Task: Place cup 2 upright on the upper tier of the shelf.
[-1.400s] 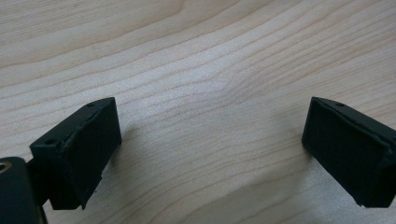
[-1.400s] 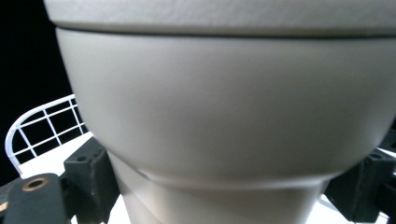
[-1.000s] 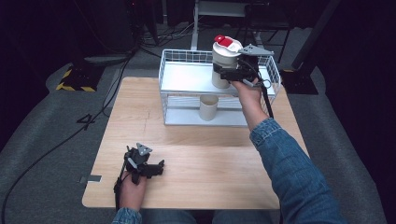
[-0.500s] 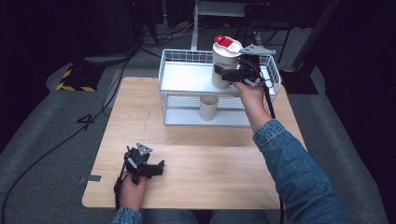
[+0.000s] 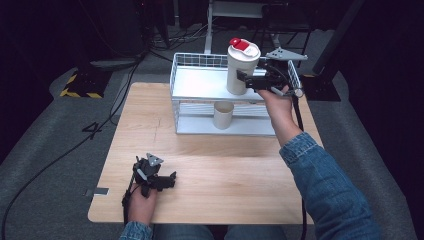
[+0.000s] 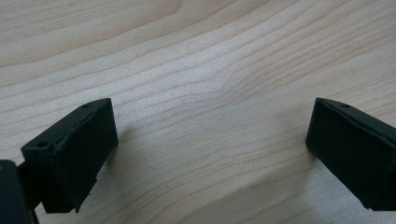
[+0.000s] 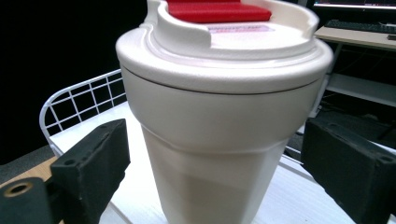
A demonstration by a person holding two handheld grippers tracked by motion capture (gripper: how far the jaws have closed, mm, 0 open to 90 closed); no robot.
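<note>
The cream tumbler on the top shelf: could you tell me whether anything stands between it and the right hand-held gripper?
Nothing visible does. The right hand-held gripper has its jaws open on either side of the tumbler, which stands on the top shelf of the white wire rack, with only small gaps between.

A light wooden table (image 5: 210,170) stands on grey carpet (image 5: 45,165) crossed by black cables (image 5: 75,145), the room beyond dark.

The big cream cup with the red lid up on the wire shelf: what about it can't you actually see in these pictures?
- Cup, right gripper view: its base is cut off by the bottom edge, so contact with the shelf is unclear.
- High view: the right gripper covers part of its side.
- Whether the fingers touch it: gaps show on both sides.
- Lid label: blurred, unreadable.
- Contents: hidden by the lid.
- Smaller cup on the lower shelf: too small for detail.
</note>
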